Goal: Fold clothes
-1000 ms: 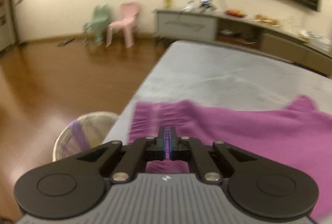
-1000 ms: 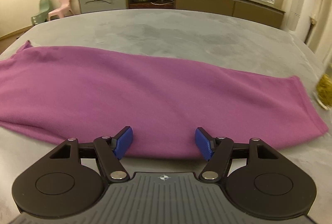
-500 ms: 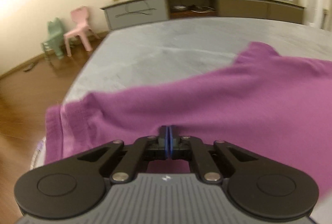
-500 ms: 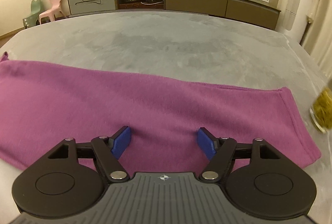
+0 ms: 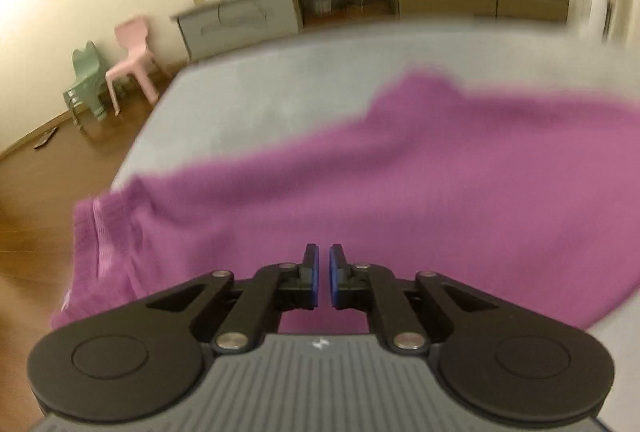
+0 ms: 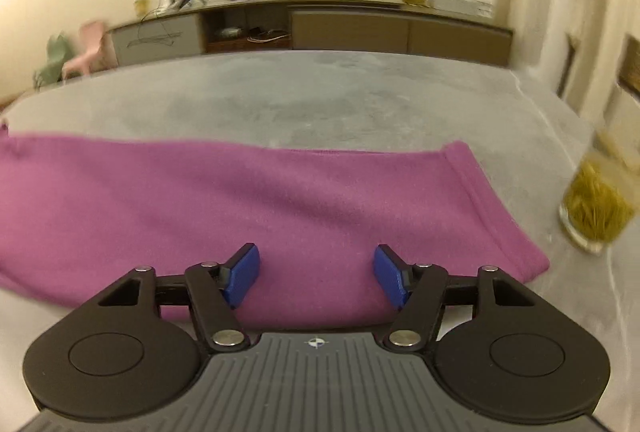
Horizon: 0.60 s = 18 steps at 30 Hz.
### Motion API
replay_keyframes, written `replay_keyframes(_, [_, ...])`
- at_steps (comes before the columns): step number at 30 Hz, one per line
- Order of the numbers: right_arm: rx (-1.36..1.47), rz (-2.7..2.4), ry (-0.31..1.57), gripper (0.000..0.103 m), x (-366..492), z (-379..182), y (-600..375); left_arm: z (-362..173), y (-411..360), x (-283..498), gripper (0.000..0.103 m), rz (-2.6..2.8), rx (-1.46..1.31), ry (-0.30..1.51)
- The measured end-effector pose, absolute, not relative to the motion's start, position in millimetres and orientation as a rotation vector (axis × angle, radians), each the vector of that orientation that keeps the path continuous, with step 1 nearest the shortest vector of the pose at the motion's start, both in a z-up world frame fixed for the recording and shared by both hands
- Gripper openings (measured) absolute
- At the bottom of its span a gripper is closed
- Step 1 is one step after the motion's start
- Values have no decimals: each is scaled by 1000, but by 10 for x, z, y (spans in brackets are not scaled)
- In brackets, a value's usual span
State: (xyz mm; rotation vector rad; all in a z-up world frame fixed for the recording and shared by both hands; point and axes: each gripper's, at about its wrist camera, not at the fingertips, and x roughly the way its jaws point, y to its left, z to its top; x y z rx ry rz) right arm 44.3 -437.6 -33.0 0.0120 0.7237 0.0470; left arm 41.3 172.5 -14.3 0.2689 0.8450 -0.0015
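A purple knit garment (image 5: 400,184) lies stretched across the grey bed-like surface (image 5: 280,92). Its ribbed end (image 5: 100,244) droops over the left edge. My left gripper (image 5: 324,264) hovers over the garment's near part; its jaws are opening, with a narrow slit between the blue pads (image 5: 312,272) and no cloth pinched. In the right wrist view the garment (image 6: 200,192) ends in a hemmed edge (image 6: 472,192). My right gripper (image 6: 316,272) stands wide over the near edge, its jaws closing, with cloth beneath them but untouched by the pads.
A glass jar (image 6: 596,208) with yellow-green contents stands on the surface just right of the hem. A low sideboard (image 6: 320,28) with clutter runs along the far wall. A pink chair (image 5: 134,64) and a green chair (image 5: 84,80) stand on the wooden floor at left.
The left gripper's pads, pressed together before, now stand slightly apart. Both grippers shifted right along the garment. In the right wrist view the hem and the jar have come closer.
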Motion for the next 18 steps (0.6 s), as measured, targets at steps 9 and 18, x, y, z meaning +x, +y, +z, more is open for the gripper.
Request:
replay_keyframes(9, [-12,-25,708,61,595,-297,-4446,-91,1156,279,9,-145,315,798])
replay_keyframes(18, [51,-52,677,60,491,-267,-4597,-4,1582,8,12,19,230,795])
